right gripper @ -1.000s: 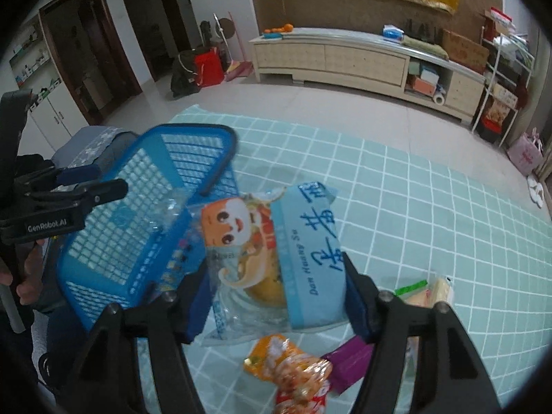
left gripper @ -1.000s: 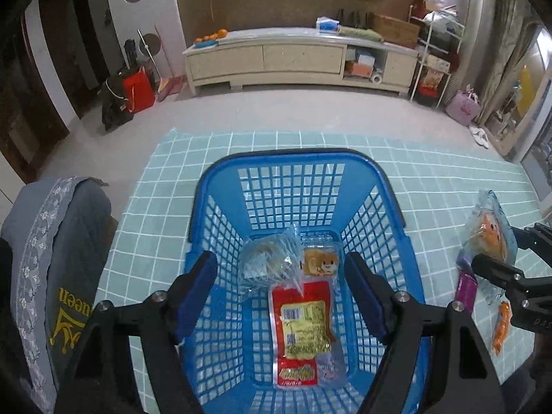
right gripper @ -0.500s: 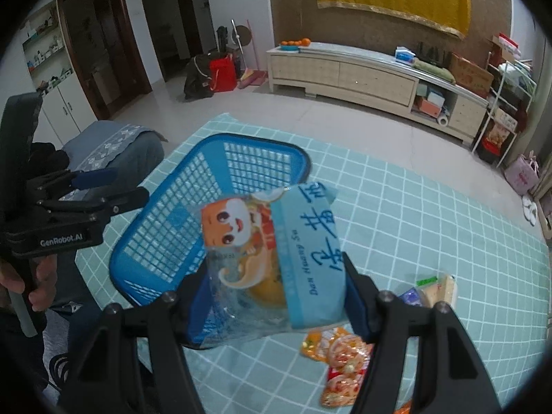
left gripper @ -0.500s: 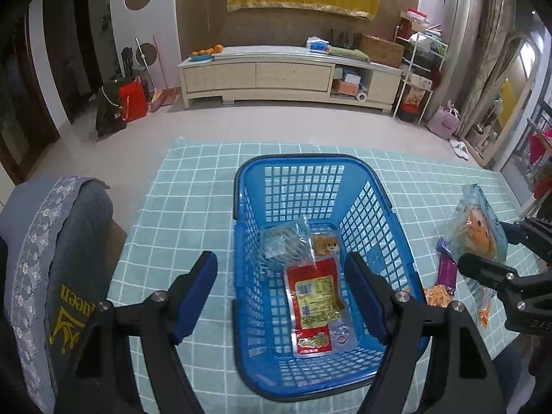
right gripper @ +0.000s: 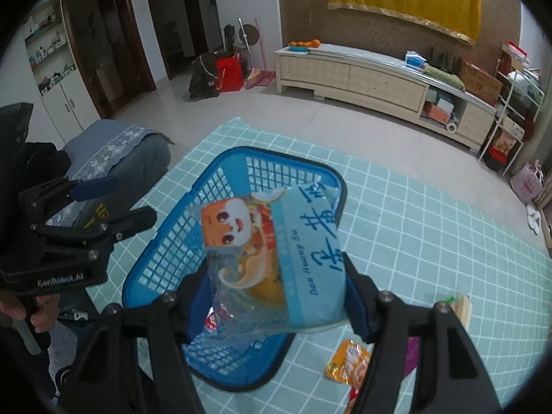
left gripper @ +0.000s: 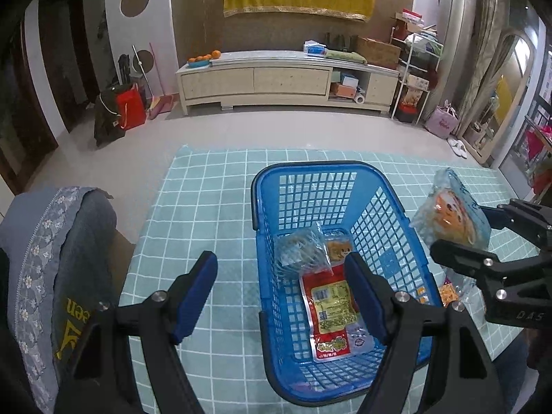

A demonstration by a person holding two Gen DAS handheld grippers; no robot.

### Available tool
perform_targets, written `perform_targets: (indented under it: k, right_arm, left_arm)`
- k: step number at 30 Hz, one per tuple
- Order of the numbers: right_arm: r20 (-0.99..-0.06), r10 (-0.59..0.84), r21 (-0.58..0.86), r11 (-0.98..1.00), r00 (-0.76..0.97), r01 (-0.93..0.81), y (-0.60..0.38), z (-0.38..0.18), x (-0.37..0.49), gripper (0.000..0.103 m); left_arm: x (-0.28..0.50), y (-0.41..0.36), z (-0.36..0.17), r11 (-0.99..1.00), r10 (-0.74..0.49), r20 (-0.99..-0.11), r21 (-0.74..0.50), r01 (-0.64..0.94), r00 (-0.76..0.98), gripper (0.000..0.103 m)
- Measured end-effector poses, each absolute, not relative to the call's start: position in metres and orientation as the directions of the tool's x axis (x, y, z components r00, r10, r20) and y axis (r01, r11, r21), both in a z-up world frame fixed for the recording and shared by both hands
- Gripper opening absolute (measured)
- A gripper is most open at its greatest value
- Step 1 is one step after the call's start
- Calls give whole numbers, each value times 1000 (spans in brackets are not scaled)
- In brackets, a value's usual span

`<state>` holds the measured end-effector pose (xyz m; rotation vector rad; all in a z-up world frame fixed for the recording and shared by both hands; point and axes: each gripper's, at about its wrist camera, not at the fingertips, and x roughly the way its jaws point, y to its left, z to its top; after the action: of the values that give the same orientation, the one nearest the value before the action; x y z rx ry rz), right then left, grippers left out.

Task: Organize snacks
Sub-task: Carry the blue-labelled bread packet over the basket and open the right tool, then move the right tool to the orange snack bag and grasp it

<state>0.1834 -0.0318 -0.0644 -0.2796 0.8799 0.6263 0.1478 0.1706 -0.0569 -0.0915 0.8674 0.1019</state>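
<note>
A blue plastic basket (left gripper: 303, 169) stands on the teal checked cloth. In it lie a red snack packet (left gripper: 329, 314), a clear packet with blue print (left gripper: 300, 252) and a small orange cartoon packet (left gripper: 339, 248). My left gripper (left gripper: 279, 293) hangs open above the basket's near left side, holding nothing. My right gripper (right gripper: 276, 296) is shut on a light-blue snack packet (right gripper: 276, 248) with a cartoon face, held in the air over the basket's (right gripper: 241, 151) near right corner. From the left wrist view that packet (left gripper: 452, 217) hangs just right of the basket.
Loose snacks lie on the cloth right of the basket: an orange packet (right gripper: 348, 362), a purple one (right gripper: 412, 348) and a pale one (right gripper: 460, 307). A chair with a grey cover (left gripper: 51, 258) stands at the left. A person's hand (right gripper: 13, 310) holds the left gripper (right gripper: 120, 201).
My left gripper has drawn back and to the left, off the basket's middle. My right gripper has carried the light-blue packet up and across toward the basket.
</note>
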Motion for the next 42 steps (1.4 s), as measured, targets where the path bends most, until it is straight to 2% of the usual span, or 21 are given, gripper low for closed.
perform_targets:
  k: [25, 27, 31, 33, 42]
  right_arm:
    - [-857, 292, -32, 792, 425, -609, 16, -115, 242, 72]
    - [-855, 290, -38, 791, 430, -610, 18, -115, 241, 76]
    - [-832, 266, -95, 797, 487, -596, 17, -107, 236, 91]
    - [-818, 263, -103, 808, 512, -580, 10, -101, 229, 95]
    - [-781, 287, -55, 854, 555, -518, -43, -71, 182, 95]
  left_arm:
    - [194, 196, -89, 985, 57, -802, -53, -166, 595, 74]
    - [194, 192, -90, 986, 54, -802, -52, -159, 595, 74]
    - [190, 186, -92, 987, 46, -804, -55, -151, 593, 74]
    - [185, 181, -90, 989, 51, -802, -42, -142, 595, 74]
    - [157, 145, -68, 995, 18, -776, -51, -91, 631, 74]
